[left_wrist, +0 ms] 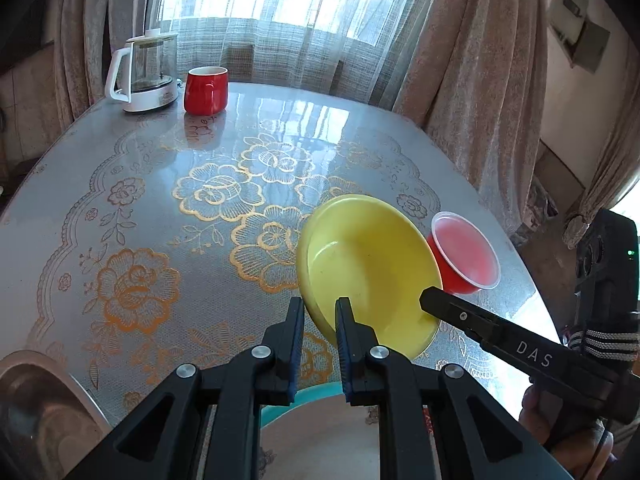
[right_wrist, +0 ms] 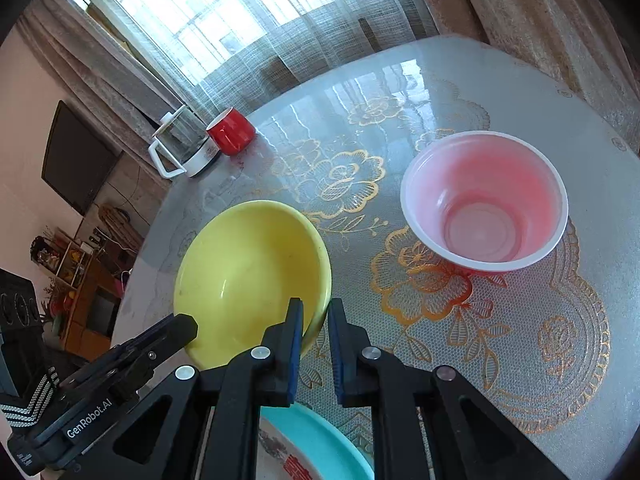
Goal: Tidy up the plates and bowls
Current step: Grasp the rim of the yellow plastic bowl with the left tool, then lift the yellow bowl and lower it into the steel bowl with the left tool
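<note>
Two bowls (right_wrist: 248, 276) (right_wrist: 484, 200), one plate (right_wrist: 340, 444), one mug (right_wrist: 231, 131), one kettle (right_wrist: 182, 146).

A: How much of the teal plate (right_wrist: 320, 432) shows?
B: Only an arc; the right gripper (right_wrist: 314, 320) covers the rest.
A: And the red bowl (left_wrist: 466, 256)?
B: In the left view, the yellow bowl (left_wrist: 368, 264) hides its near side.

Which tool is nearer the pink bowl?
Right. The right tool straddles the yellow bowl rim on the pink bowl side; the left tool grips the far rim.
</note>
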### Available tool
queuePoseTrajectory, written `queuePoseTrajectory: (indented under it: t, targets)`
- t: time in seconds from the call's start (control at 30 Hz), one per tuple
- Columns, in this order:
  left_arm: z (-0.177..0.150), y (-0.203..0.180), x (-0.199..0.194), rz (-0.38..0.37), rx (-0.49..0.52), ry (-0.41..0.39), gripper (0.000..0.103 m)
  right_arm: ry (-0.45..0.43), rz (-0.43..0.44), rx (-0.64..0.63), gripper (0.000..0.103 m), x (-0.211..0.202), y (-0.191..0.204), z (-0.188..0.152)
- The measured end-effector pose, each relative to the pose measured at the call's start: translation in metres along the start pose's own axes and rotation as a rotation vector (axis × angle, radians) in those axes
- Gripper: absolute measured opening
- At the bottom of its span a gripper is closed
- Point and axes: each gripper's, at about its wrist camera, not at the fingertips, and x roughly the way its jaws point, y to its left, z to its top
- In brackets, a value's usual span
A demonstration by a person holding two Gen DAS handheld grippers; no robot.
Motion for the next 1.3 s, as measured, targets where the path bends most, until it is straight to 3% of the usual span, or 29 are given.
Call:
queuePoseTrajectory:
  t: [0.23,0.73,1.0,1.3]
  targets:
    - [-0.025,0.02,-0.044,0.041,-0.03,-0.081,0.016,-0.003,0.053,-0.076,0.012,-0.013,0.036,-0.02]
    - [-0.08,0.093,-0.119,0.117,-0.169,-0.158,0.016,0.079,0.157,-0.242,0.012,-0.002,0.126,-0.068]
    - [-0.106,0.148,-0.145,0.134,-0.312,-0.161,0.015,0.127,0.22,-0.339,0.012,0.01,0.177,-0.093]
    - [-0.144,0.177,-0.149,0.183,-0.394,-0.122,0.015,0.212,0.218,-0.408,0.013,0.033,0.202,-0.125]
